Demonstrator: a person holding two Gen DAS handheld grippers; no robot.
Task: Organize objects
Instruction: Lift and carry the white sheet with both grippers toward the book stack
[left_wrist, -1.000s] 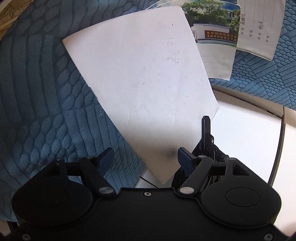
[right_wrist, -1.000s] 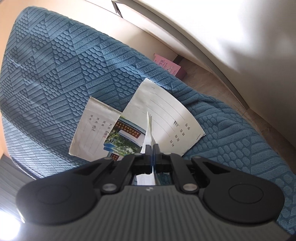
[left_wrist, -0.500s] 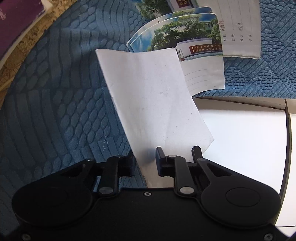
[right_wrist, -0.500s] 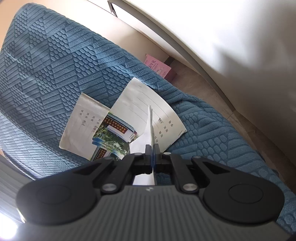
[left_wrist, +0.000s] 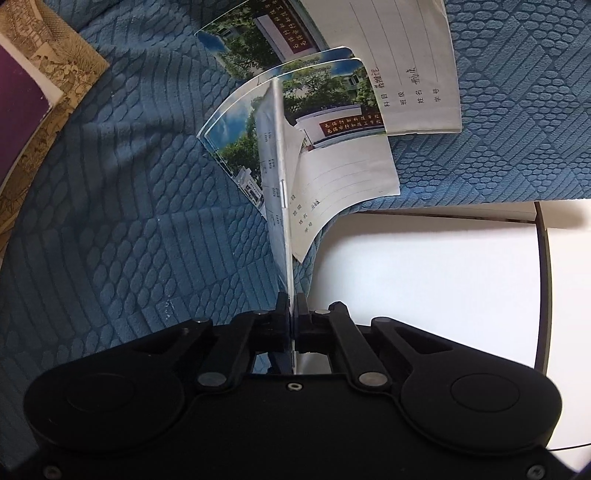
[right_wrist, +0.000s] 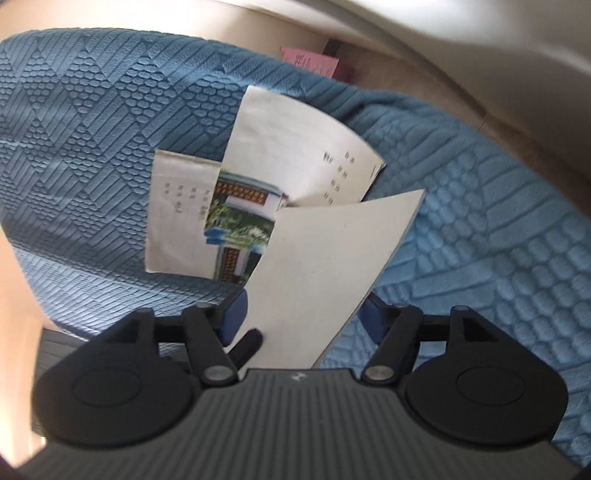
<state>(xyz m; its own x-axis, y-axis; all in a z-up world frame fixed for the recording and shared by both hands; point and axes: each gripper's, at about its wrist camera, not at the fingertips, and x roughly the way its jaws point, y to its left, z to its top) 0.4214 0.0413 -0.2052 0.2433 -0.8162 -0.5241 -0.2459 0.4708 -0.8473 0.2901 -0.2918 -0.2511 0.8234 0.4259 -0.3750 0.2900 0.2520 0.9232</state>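
My left gripper (left_wrist: 293, 299) is shut on the near edge of a thin white-backed notebook (left_wrist: 271, 166), which stands edge-on above the blue blanket. In the right wrist view the same notebook (right_wrist: 332, 251) lies broadside between the blue pads (right_wrist: 236, 314) of my right gripper (right_wrist: 304, 314). Its jaws are opening and the pads stand apart from the paper. A black finger (right_wrist: 248, 343) of the other gripper shows at the notebook's lower corner. Behind it, a photo-cover notebook (left_wrist: 332, 122) and a lined white one (left_wrist: 406, 74) lie overlapping on the blanket.
The textured blue blanket (left_wrist: 110, 221) covers the surface. A white board (left_wrist: 424, 277) borders it at the lower right. A purple book on a patterned mat (left_wrist: 22, 85) sits at the far left. A pink item (right_wrist: 310, 61) lies on the floor beyond the blanket.
The left jaws closed on the white notebook and the hand rolled, turning it edge-on. The right jaws, shut on it before, have spread apart and let it go.
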